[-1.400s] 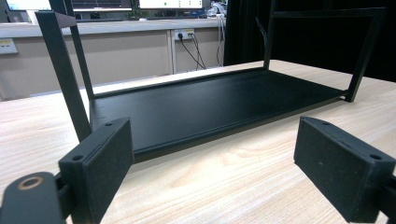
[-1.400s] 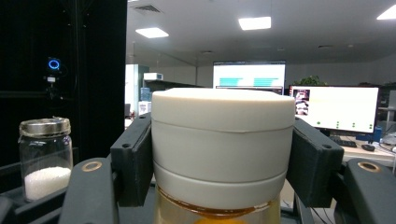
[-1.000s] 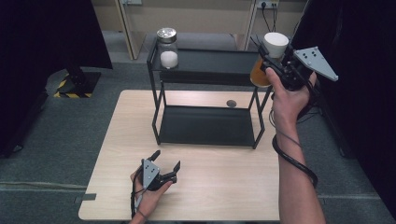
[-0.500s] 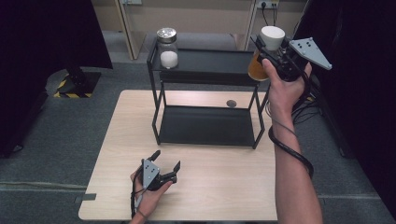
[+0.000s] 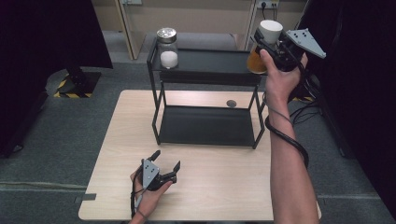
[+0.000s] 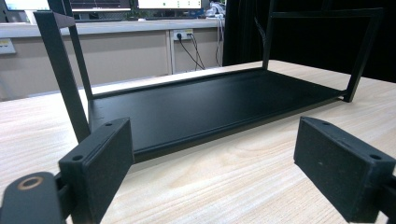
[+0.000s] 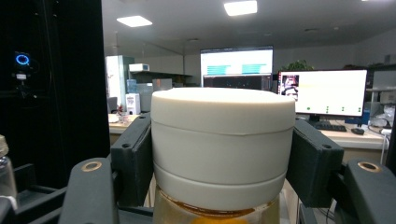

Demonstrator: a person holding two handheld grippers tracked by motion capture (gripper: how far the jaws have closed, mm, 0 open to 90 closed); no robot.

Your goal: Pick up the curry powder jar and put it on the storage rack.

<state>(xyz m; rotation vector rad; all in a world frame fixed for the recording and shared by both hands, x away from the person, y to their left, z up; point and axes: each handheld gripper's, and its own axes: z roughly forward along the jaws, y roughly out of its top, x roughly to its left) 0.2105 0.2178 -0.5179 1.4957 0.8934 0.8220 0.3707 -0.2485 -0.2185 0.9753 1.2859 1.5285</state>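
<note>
Nearest, left tongs (image 5: 164,162): resting low on the wooden surface (image 5: 224,186) at the person's side, spread wide with nothing between the pads (image 6: 100,161); they point at the lower shelf of the black rack (image 5: 205,126).

Rack: a two-tier black metal frame standing on the far half of the surface, its lower shelf bare.

Small dark disc (image 5: 231,103): lying on the surface behind the rack's lower shelf; too small to say what it is.

Right tongs (image 5: 268,42): held up in the air at the right end of the rack's top shelf, pinching the jar by its cap from both sides.

Jar with white cap (image 7: 223,140): upright, amber contents under a broad white lid, hanging just beside the right end of the top shelf, not yet set on it.

Handling, as a judgement: clear walls and amber filling suggest a rigid, fairly heavy, breakable jar; the smooth cap may slip or twist, so a hold squarely across the cap's straight sides, kept level, seems safest.

Farthest, shaker jar (image 5: 167,47): metal-topped, with white grains inside, standing on the top shelf's left end, well apart from the carried jar.
</note>
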